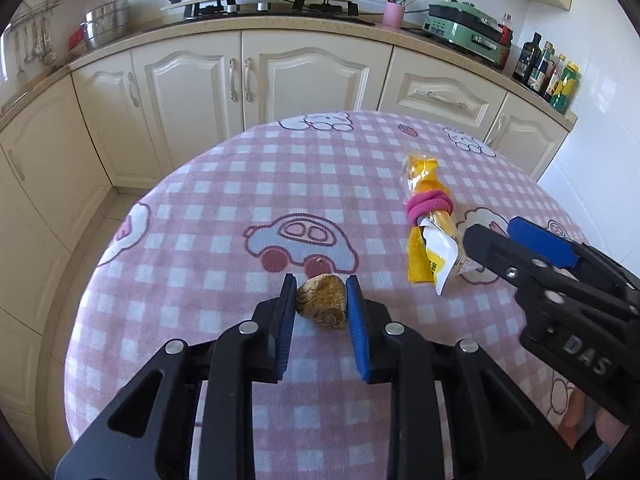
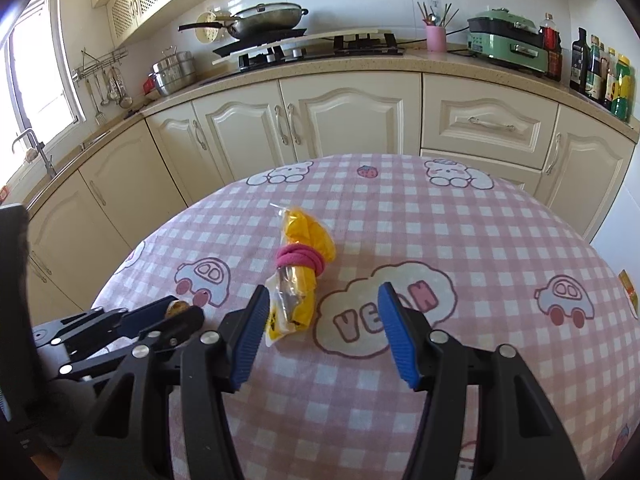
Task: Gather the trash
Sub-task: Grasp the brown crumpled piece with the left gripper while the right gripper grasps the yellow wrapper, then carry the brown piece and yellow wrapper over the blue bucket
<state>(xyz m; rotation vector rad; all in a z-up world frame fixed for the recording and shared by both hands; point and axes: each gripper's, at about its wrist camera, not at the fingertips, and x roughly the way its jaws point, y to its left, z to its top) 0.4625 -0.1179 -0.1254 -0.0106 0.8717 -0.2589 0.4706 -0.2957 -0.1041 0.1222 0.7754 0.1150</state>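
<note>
While left gripper (image 1: 321, 283) clamps brown lump (image 1: 322, 301), wrapper (image 1: 429, 224) lies lengthwise, away from camera.

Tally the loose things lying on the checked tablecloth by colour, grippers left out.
Brown: 1, the crusty lump between the left gripper's pads
Yellow: 1, the rolled wrapper
Pink: 1, the hair band wound around that wrapper
Orange: 1, a scrap at the picture's right edge, cut off
Total: 4

Left gripper (image 1: 321, 286) is pointing steeply downward, blue pads pressing either side of a brown lump (image 1: 322, 301). Right gripper (image 2: 323, 295) is hanging alongside, similarly tilted, jaws standing apart, gripping nothing.
</note>
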